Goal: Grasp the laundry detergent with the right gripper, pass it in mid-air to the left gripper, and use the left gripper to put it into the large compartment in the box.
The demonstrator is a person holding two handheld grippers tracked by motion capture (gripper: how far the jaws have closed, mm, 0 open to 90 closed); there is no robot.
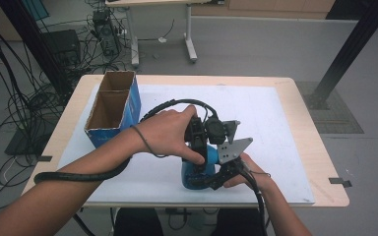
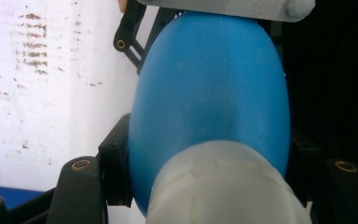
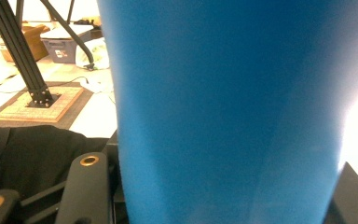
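Blue plastic bottle (image 1: 197,172) with a whitish ribbed cap (image 2: 226,186), standing near the front edge of the white table mat (image 1: 275,123), pinched from two sides at once. Left gripper (image 1: 199,147) coming down over the top, jaws clamped on the bottle just below the cap, judging by the left gripper view, where black jaw links flank the rounded blue shoulder on both sides. Right gripper (image 1: 221,174) set lower and from the person's right, jaws pressed against the body of the bottle; in the right gripper view the blue wall sits tight between the two black jaws. Grey three-cornered plate (image 1: 234,147) riding on top of it, close beside the left hand (image 1: 170,130).

Probable reason for the double hold: lower grip to keep the body from turning or tipping, upper grip near the cap to twist or lift. Bottle upright or close to it, hard to judge under the hands. Whether the base rests on the mat or is raised slightly: cannot tell.

Open blue cardboard box (image 1: 113,108) with two brown compartments standing well apart to the left rear, both compartments apparently empty, a likely destination for the bottle. Black cable (image 1: 78,174) trailing along the left forearm, clear of the work.
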